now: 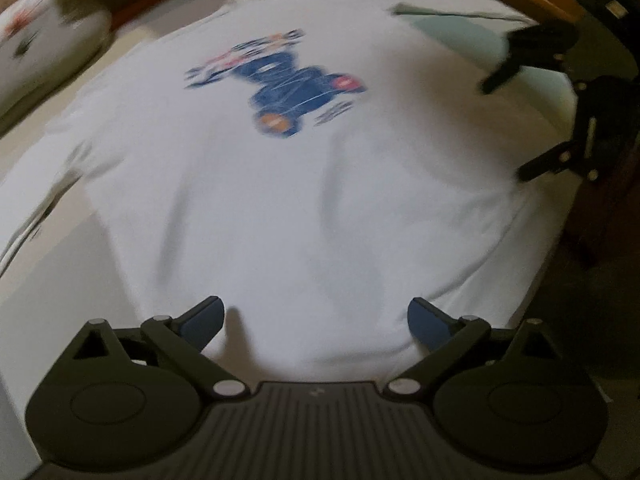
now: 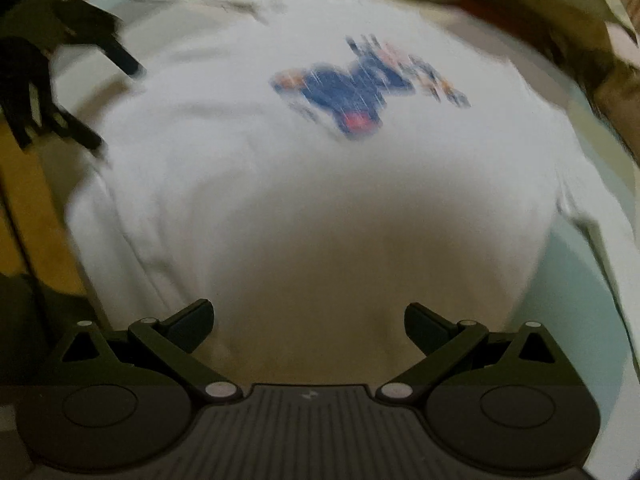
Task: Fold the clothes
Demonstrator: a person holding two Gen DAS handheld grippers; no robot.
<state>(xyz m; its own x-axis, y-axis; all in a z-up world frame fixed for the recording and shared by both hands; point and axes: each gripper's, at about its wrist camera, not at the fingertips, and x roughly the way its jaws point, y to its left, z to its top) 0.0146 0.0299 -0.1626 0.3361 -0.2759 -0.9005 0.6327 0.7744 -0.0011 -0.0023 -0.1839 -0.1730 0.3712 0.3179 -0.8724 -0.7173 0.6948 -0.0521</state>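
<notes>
White shirt (image 1: 248,200) with blue print (image 1: 280,84) lying spread flat on pale bed (image 1: 460,36), left tool (image 1: 316,320) and right tool (image 2: 308,326) both hovering released above it, pillows (image 1: 44,40) lying beyond.

A white T-shirt (image 1: 280,200) lies spread flat, blue printed graphic (image 1: 280,84) (blurred) facing up.

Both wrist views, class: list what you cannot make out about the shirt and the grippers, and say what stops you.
- Print on the shirt: motion blur in both views; no wording or picture is readable.
- Shirt hem: hidden behind the left gripper in the left view and the right gripper in the right view.
- One sleeve: cut by the left view's edge.
- Items at the bed's far end: blurred, unidentifiable.
</notes>
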